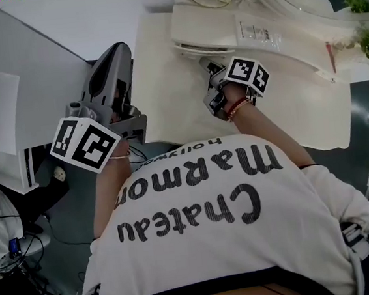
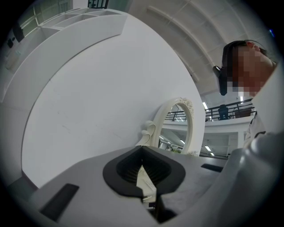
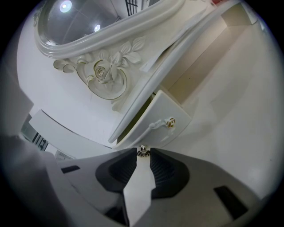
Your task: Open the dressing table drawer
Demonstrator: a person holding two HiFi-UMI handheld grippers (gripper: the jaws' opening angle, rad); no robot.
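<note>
The cream dressing table [image 1: 164, 80] carries a raised unit with a small drawer [image 3: 165, 116]. The drawer stands out a little, with a dark gap along its upper edge. Its curved handle ends in a gold knob [image 3: 170, 123]. The handle's other metal end [image 3: 142, 151] sits pinched between the tips of my right gripper [image 3: 142, 154], which is shut on it. In the head view the right gripper [image 1: 210, 69] is right at the drawer front. My left gripper [image 1: 117, 52] is held up off the table's left edge, shut and empty, with its tips [image 2: 142, 148] touching.
An oval mirror in a carved rose frame [image 3: 104, 73] rises behind the drawer and also shows in the left gripper view [image 2: 177, 128]. A white wall [image 2: 97, 88] fills the left. Green plants [image 1: 361, 7] stand at the table's far right. Cables and gear [image 1: 17, 272] lie on the floor at left.
</note>
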